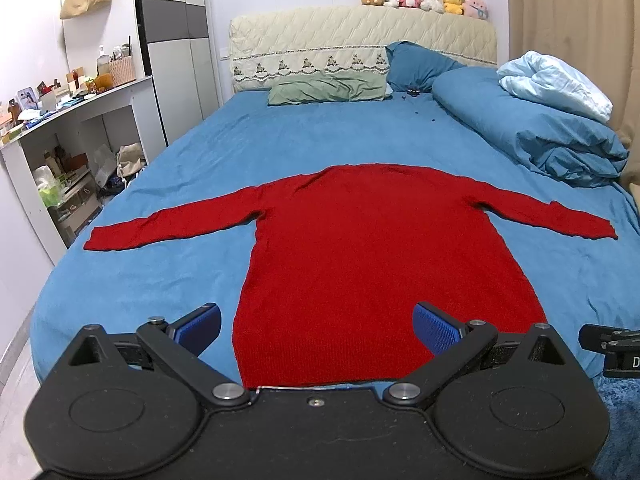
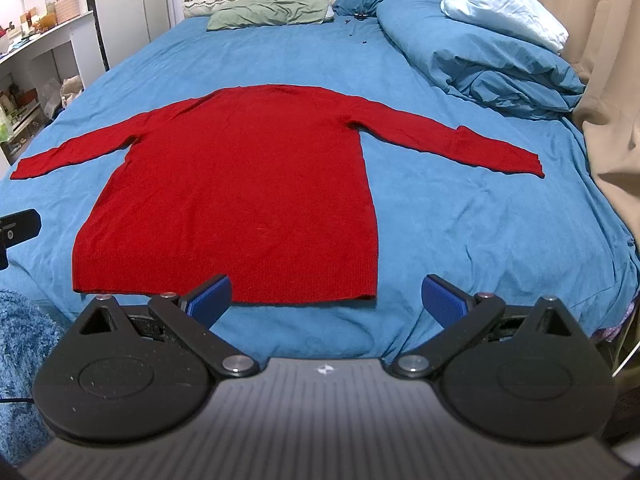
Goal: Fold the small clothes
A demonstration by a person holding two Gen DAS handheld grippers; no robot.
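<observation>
A red long-sleeved sweater (image 1: 360,248) lies flat on the blue bed, both sleeves spread out to the sides, hem nearest me. It also shows in the right wrist view (image 2: 248,184). My left gripper (image 1: 318,330) is open and empty, held above the hem near its left corner. My right gripper (image 2: 326,300) is open and empty, held just in front of the hem's right corner. Neither gripper touches the sweater. An edge of the right gripper's body (image 1: 608,344) shows in the left wrist view.
The blue bed sheet (image 1: 192,280) surrounds the sweater. A folded blue duvet (image 1: 532,132) with a light blue blanket (image 1: 556,84) lies at the far right. Pillows (image 1: 328,88) lie by the headboard. Shelves (image 1: 68,152) stand left of the bed. A curtain (image 2: 600,60) hangs right.
</observation>
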